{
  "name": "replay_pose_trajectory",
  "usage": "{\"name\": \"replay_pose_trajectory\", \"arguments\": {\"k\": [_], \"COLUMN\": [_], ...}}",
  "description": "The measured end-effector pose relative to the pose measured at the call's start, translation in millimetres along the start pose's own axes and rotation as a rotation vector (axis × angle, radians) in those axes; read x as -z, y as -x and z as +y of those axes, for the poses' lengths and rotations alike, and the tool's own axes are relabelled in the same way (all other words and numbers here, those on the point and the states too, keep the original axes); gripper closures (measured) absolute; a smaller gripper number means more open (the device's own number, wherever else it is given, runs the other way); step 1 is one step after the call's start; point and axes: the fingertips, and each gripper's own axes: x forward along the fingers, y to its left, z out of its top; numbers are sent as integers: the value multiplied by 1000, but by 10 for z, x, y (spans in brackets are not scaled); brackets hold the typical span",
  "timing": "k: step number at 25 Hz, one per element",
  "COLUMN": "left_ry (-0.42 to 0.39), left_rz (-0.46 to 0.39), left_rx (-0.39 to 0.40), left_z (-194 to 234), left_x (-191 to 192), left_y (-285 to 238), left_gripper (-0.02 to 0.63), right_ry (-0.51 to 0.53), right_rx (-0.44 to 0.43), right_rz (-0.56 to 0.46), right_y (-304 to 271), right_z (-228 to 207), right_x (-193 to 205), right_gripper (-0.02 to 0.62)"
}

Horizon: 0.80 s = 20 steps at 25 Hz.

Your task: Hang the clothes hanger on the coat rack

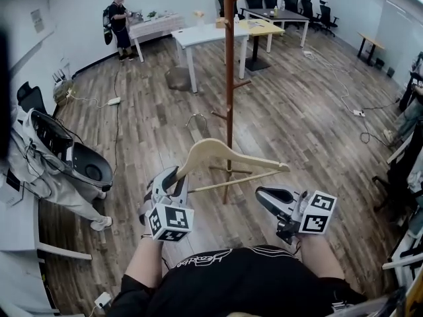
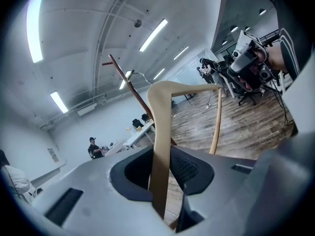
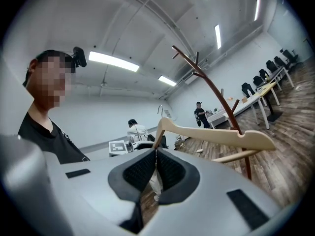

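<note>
Relation of hanger to rack, seen from beside the person. The clothes hanger (image 1: 228, 156) is carried in front of the person's chest. Its long axis runs across the body from left to right, and its wire hook (image 1: 196, 119) rises from the middle on the side toward the coat rack (image 1: 229, 58).

The left gripper (image 1: 173, 177) has its jaws clamped narrowly on the hanger's left shoulder. Its own view shows the wooden arm (image 2: 160, 146) pinched between the two pads. The right gripper (image 1: 266, 198) has its jaws together with nothing between them. It sits just below the hanger's right end and apart from it, and from its camera the hanger (image 3: 216, 132) passes beyond the jaw tips untouched.

The rack's pole stands straight ahead, behind the middle of the hanger. In the head view the hook lies a little to the left of the pole, close beside a short lower peg (image 1: 218, 115). How far the hook stands in front of that peg cannot be told from the pictures.

Judgement: only the left hand controls the hanger, so the hang depends on that hand steering the hook's open side over a peg. The hook is offset from the grip toward the middle of the hanger, which means a small roll of the left wrist would swing the hook noticeably.
</note>
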Motion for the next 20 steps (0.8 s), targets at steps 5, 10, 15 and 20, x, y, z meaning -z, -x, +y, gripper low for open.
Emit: {"name": "replay_pose_trajectory", "arguments": {"k": [5,10,15,20], "left_ry": [8,-11,-20,-30], "left_rz": [-56,-85,-86,-85], "left_rx": [16,28,31,18], "left_z": [241,380,467,563], "left_x": [-76,-196,-306,-394], "left_y": [-347,-538,-745,-1001], "left_gripper": [512,512,512,512], "right_ry": [28,67,101,124], "right_rx": [48,73,44,-12], "right_rz": [-6,-20,-30,-54], "right_y": [-90,-162,-266,-361], "right_z": [-200,-316,-465,-748], "right_x": [-116,-296,-553,-729], "right_gripper": [555,555,555,555]}}
